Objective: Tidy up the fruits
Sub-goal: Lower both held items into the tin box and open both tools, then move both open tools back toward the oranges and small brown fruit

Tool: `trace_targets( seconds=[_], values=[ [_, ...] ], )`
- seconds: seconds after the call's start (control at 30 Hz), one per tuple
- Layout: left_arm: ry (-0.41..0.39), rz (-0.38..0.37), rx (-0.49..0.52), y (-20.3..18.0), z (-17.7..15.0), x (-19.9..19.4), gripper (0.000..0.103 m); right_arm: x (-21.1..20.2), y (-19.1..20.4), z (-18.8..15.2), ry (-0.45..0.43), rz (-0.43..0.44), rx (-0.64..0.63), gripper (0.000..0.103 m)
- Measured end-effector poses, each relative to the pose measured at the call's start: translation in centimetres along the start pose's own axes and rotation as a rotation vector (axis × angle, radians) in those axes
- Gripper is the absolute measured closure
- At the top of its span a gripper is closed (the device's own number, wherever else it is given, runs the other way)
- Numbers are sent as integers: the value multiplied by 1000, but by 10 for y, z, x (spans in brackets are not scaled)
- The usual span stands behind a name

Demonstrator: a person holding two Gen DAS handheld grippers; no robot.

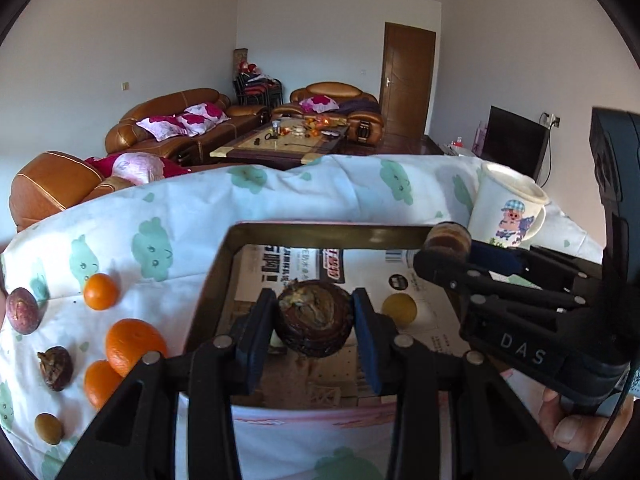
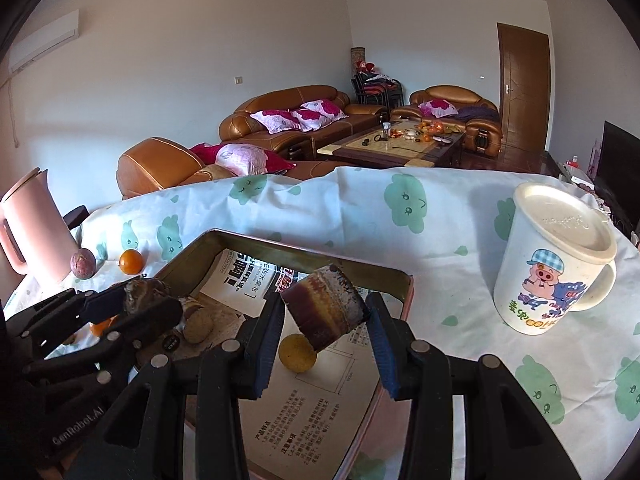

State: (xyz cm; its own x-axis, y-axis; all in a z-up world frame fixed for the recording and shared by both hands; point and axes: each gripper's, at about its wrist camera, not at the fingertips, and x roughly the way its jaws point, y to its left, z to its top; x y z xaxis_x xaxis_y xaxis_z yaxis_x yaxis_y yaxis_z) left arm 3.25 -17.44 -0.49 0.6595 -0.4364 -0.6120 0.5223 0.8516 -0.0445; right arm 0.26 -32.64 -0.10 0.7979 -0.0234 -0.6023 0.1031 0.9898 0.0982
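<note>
Both claws are gripping dark, withered fruit over the tray (image 2: 404, 304): my left claw (image 1: 316, 320) is clamping a round brown piece (image 1: 314, 322), and my right claw (image 2: 326, 316) is pinching a striped brown chunk (image 2: 324, 308) held tilted. A yellow fruit (image 2: 298, 354) is lying on the printed paper (image 2: 312, 420) lining the tray, just under my right claw. Toward the desk's left edge, oranges (image 1: 134, 344), a purple fruit (image 1: 22, 310), a shrivelled brown one (image 1: 56, 368) and an olive-coloured one (image 1: 49, 428) are sitting on the cloud-print cloth (image 1: 280, 196). A lidded pig mug (image 2: 554, 260) is standing right of the tray, a pink kettle (image 2: 28, 224) at the far left corner.
</note>
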Motion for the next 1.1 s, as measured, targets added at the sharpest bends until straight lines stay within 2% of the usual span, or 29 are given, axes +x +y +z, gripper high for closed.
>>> trace_targets(
  seconds=[0.13, 0.27, 0.33, 0.47, 0.53, 0.67, 0.83, 1.1],
  values=[
    [55, 11, 17, -8, -3, 15, 63, 6, -2, 0, 25, 16, 7, 58],
    [56, 11, 18, -11, -4, 17, 61, 18, -1, 3, 35, 37, 18, 58],
    [47, 36, 31, -14, -4, 15, 60, 21, -2, 3, 37, 69, 35, 58],
    [7, 76, 35, -16, -6, 6, 30, 20, 0, 3, 36, 91, 44, 55],
    [-15, 88, 37, -17, -7, 0, 22, 16, 0, 3, 10, 83, 43, 50],
    [-43, 114, 40, -17, -9, -13, 4, 2, -7, 5, -64, 57, 73, 49],
    [-88, 168, 23, -10, -12, -31, 2, -7, -12, 3, -117, 27, 113, 42],
    [-114, 256, -28, 22, -24, -46, 0, -20, 0, -3, -181, -50, 97, 42]
  ],
)
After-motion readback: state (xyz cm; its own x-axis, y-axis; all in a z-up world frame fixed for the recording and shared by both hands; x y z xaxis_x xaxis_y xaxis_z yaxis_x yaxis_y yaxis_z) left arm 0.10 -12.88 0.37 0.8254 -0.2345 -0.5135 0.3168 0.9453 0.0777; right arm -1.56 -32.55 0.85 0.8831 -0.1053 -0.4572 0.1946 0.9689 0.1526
